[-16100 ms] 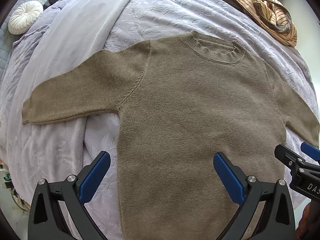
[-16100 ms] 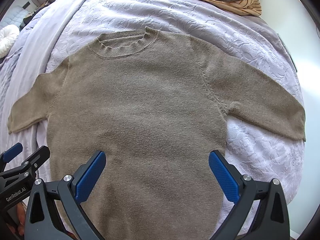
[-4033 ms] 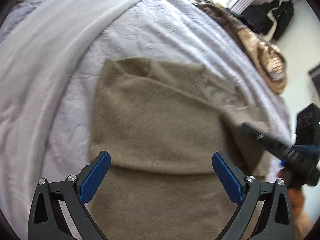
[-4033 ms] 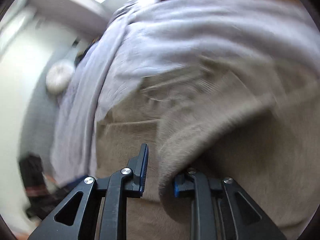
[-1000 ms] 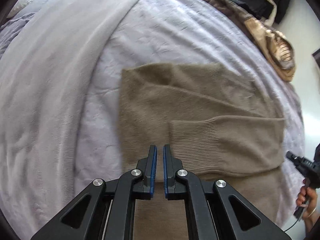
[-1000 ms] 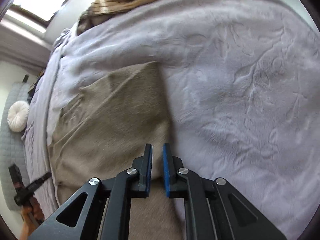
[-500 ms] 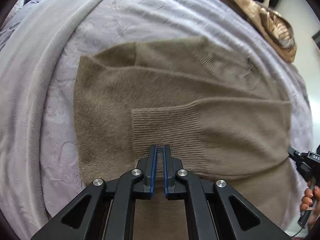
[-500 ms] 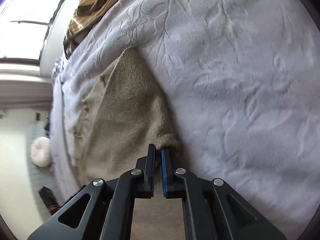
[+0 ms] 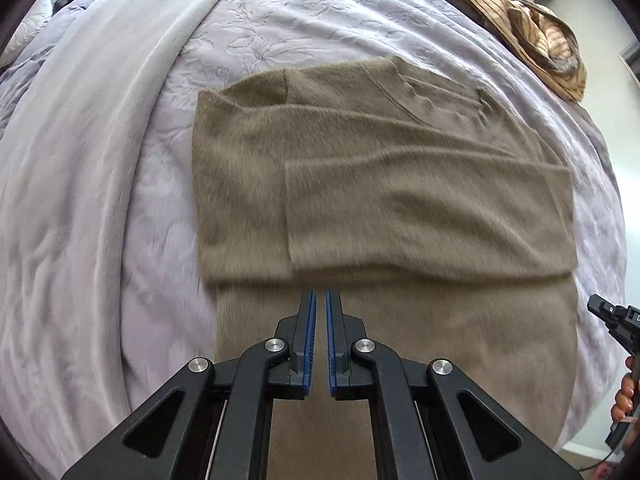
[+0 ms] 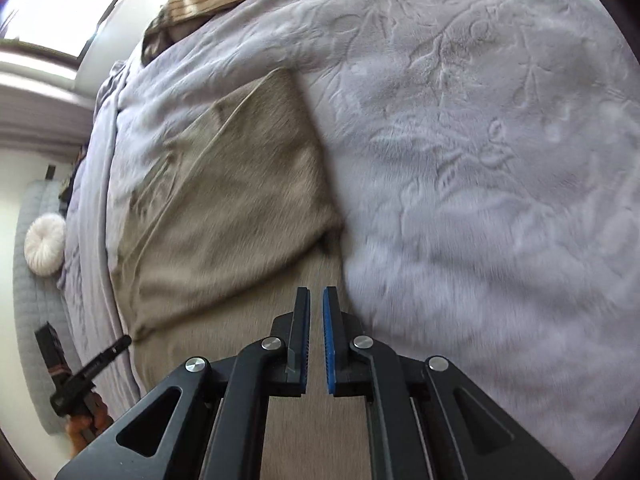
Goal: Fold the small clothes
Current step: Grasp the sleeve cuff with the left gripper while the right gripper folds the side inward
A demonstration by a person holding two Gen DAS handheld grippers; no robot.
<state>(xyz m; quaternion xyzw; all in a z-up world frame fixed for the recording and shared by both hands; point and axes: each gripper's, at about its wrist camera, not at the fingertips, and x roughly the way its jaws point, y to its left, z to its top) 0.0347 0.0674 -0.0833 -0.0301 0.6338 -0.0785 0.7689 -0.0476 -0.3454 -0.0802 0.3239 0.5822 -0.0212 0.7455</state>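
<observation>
one olive-brown sweater (image 9: 384, 208), lying flat on the lilac bedspread (image 9: 320, 16), both sleeves folded across the chest so that two sleeve layers crossed the body; the upper sleeve's cuff edge sat left of centre in the left wrist view. lower body of the garment extended toward the cameras, unfolded.

two hand-held grippers. left gripper (image 9: 320, 300): blue-padded jaws drawn nearly together, a thin slit between them, nothing between the pads, hovering above the sweater's lower body just below the folded sleeve. right gripper (image 10: 316, 300): jaws likewise nearly together with a narrow gap, holding nothing, positioned over the sweater's right edge where cloth met bedspread. each gripper appeared at the margin of the other's view.

one pale plush blanket (image 9: 80, 160), lying in folds along the left of the bedspread. one striped tan garment (image 9: 536, 36), heaped at the far right corner of the bed. one round white cushion (image 10: 45, 240), beyond the bed's left side.
</observation>
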